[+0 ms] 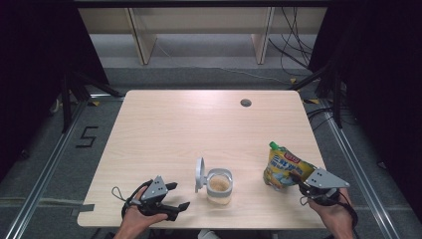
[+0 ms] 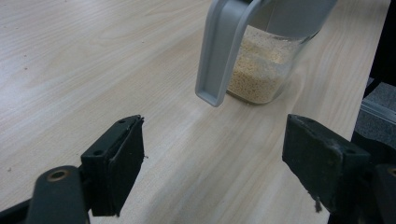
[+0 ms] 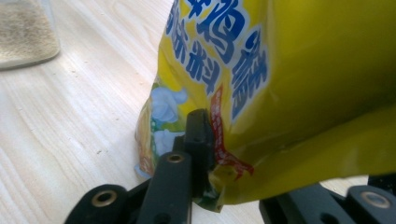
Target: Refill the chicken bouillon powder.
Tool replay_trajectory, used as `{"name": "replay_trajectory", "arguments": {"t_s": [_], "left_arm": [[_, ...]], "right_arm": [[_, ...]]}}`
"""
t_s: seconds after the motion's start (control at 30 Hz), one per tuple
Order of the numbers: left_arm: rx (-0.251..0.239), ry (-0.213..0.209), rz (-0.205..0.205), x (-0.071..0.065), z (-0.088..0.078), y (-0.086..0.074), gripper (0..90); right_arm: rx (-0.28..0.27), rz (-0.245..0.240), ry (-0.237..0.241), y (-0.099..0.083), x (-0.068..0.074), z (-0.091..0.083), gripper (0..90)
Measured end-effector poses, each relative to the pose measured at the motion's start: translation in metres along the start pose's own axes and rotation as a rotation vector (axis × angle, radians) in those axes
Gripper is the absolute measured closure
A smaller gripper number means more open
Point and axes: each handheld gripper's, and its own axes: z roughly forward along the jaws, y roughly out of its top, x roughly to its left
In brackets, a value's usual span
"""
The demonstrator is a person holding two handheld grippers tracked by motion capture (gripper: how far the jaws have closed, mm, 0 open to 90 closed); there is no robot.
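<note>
The right gripper grips the yellow pouch between its jaws, at the counter's right front. The left gripper rests with jaws open and empty, near the open jar of grains.

A round grommet hole sits in the table toward the upper right. Beyond the far edge, wooden shelf legs stand on grey floor. Cables trail at upper right. A "5" marks the floor at left.
</note>
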Motion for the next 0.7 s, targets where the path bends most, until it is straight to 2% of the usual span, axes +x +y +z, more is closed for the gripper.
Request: {"name": "replay_trajectory", "arguments": {"t_s": [0.07, 0.1, 0.13, 0.2, 0.23, 0.27, 0.3, 0.33, 0.37, 0.4, 0.43, 0.5, 0.53, 0.57, 0.6, 0.63, 0.7], "left_arm": [[0.0, 0.001, 0.002, 0.0, 0.0, 0.0, 20.3], [-0.001, 0.002, 0.0, 0.0, 0.0, 0.0, 20.3], [0.001, 0.003, 0.002, 0.001, 0.0, 0.0, 20.3], [-0.003, 0.001, 0.0, 0.001, 0.0, 0.0, 20.3], [-0.002, 0.001, -0.001, 0.001, 0.0, 0.0, 20.3], [-0.004, -0.005, -0.018, 0.0, 0.0, 0.0, 20.3], [-0.019, -0.02, -0.038, 0.0, 0.0, 0.0, 20.2], [-0.02, -0.025, -0.039, 0.002, 0.0, 0.0, 20.3], [-0.026, -0.027, -0.056, 0.001, 0.0, 0.0, 20.3], [-0.022, -0.026, -0.052, 0.002, -0.001, 0.0, 20.3], [-0.029, -0.022, -0.052, 0.002, -0.001, 0.0, 20.3], [-0.021, -0.019, -0.047, 0.004, -0.002, 0.001, 20.2], [-0.027, -0.017, -0.05, 0.004, -0.002, 0.001, 20.3], [-0.032, -0.016, -0.059, 0.003, -0.002, 0.001, 20.3], [-0.028, -0.012, -0.056, 0.004, -0.003, 0.002, 20.3], [-0.023, -0.005, -0.051, 0.005, -0.004, 0.002, 20.3], [-0.039, -0.008, -0.046, 0.005, -0.003, 0.002, 20.3]], "right_arm": [[0.0, 0.023, -0.009, 0.001, 0.0, -0.001, 70.2], [-0.009, 0.055, -0.013, 0.001, 0.0, -0.002, 67.6], [-0.021, 0.058, -0.015, 0.001, -0.001, -0.003, 64.5], [-0.027, 0.108, -0.013, 0.001, 0.002, -0.005, 56.6], [-0.032, 0.114, -0.015, 0.001, 0.002, -0.007, 52.6], [-0.036, 0.122, -0.028, 0.0, 0.003, -0.008, 49.6], [-0.045, 0.15, -0.031, 0.0, 0.004, -0.01, 46.4], [-0.032, 0.212, -0.029, -0.001, 0.007, -0.013, 43.1], [-0.053, 0.201, -0.042, -0.002, 0.005, -0.014, 39.9], [-0.049, 0.244, -0.039, -0.003, 0.007, -0.016, 37.9], [-0.059, 0.24, -0.038, -0.005, 0.006, -0.016, 36.3], [-0.04, 0.316, -0.045, -0.008, 0.012, -0.02, 32.0], [-0.013, 0.344, -0.044, -0.009, 0.014, -0.022, 30.2], [-0.009, 0.355, -0.047, -0.011, 0.016, -0.023, 29.7], [-0.017, 0.327, -0.053, -0.012, 0.016, -0.023, 29.5], [-0.011, 0.332, -0.053, -0.013, 0.018, -0.024, 28.2], [0.008, 0.374, -0.06, -0.014, 0.022, -0.027, 26.3]]}}
